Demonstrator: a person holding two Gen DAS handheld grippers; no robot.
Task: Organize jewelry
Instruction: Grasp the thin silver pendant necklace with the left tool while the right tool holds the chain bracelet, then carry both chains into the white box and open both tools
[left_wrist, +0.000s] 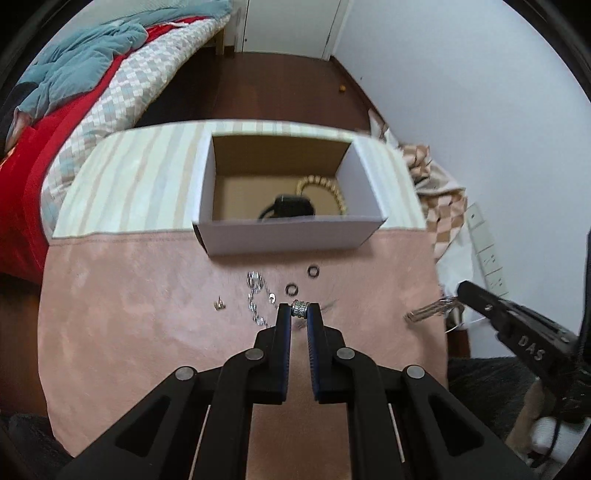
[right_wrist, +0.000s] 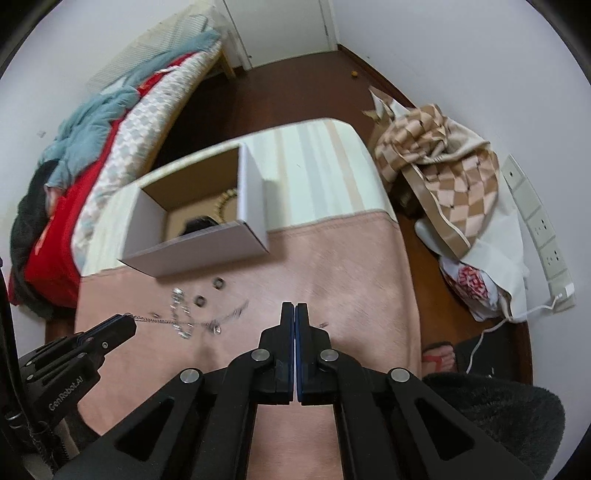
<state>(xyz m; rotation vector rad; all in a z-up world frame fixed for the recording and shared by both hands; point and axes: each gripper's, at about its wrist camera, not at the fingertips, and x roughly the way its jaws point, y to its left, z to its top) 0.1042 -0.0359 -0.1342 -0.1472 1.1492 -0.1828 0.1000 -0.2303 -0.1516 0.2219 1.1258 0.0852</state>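
My left gripper (left_wrist: 299, 310) is shut on a small silver bead (left_wrist: 299, 307) above the pink cloth (left_wrist: 147, 332). A silver chain (left_wrist: 255, 295) trails from it to the left; in the right wrist view the chain (right_wrist: 177, 319) stretches from the left gripper (right_wrist: 127, 321). Two dark rings (left_wrist: 291, 290) (left_wrist: 314, 272) and a small stud (left_wrist: 219, 304) lie on the cloth. The white box (left_wrist: 288, 230) holds a beaded bracelet (left_wrist: 325, 184) and a black item (left_wrist: 290, 205). My right gripper (right_wrist: 295, 306) is shut, nothing showing between its pads. A blurred silver piece (left_wrist: 430, 308) sits by its tip (left_wrist: 461, 290); whether it is held I cannot tell.
A bed with red and teal blankets (left_wrist: 74, 92) runs along the left. Right of the table are a checkered cloth bag (right_wrist: 443, 177), a power strip (right_wrist: 535, 221) and a person's sandalled foot (right_wrist: 439, 356). A striped cloth (right_wrist: 314, 166) covers the table's far half.
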